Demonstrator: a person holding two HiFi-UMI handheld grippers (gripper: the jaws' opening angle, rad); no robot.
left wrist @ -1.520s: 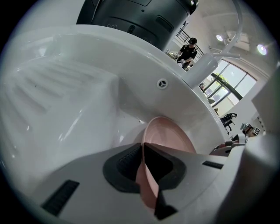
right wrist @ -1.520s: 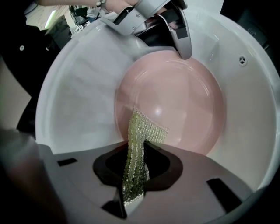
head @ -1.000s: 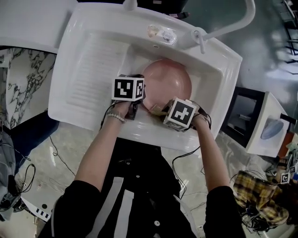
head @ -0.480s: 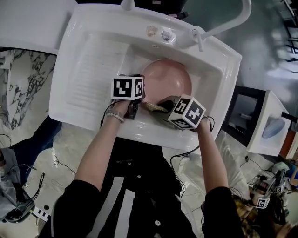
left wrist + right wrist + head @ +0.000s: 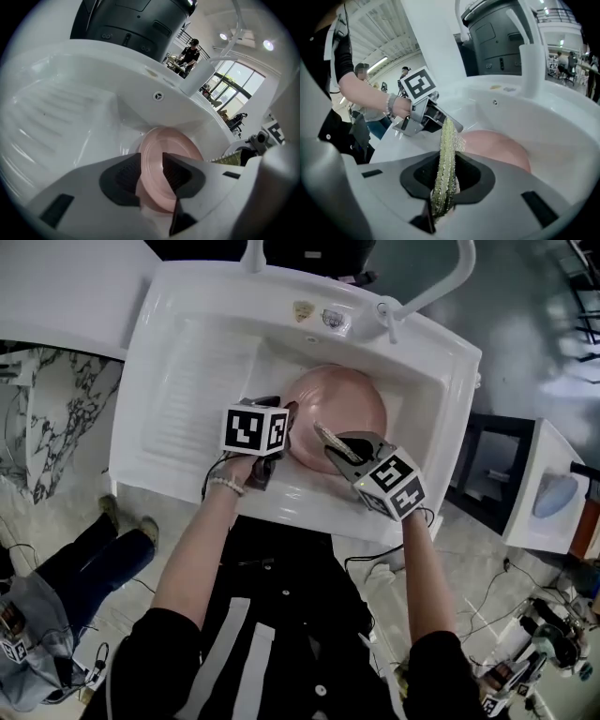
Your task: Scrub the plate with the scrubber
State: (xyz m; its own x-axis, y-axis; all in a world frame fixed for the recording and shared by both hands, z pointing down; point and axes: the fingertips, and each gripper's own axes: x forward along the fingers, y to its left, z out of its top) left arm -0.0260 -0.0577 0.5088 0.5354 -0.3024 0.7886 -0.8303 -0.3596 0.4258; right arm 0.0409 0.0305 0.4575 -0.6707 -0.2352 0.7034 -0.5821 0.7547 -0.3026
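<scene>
A pink plate (image 5: 342, 404) stands tilted in the white sink basin (image 5: 427, 390). My left gripper (image 5: 289, 425) is at the plate's left rim. In the left gripper view the rim (image 5: 151, 154) runs between the jaws as they are opening, with a gap showing at the pads (image 5: 176, 174). My right gripper (image 5: 335, 442) is shut on a yellow-green scrubber (image 5: 328, 439), held edge-up over the plate's near edge. The right gripper view shows the scrubber (image 5: 446, 159) pinched between the pads, the plate (image 5: 499, 146) behind it and the left gripper (image 5: 452, 124) to the left.
The sink has a ribbed drainboard (image 5: 192, 371) on the left and a white faucet (image 5: 441, 285) at the back right. A soap dish spot (image 5: 302, 309) and knob (image 5: 333, 318) sit on the back ledge. A white cabinet (image 5: 534, 493) stands to the right.
My right gripper has drawn back to the right and turned, lifting the scrubber off the plate's front edge. The left gripper has stayed at the plate's left rim.
</scene>
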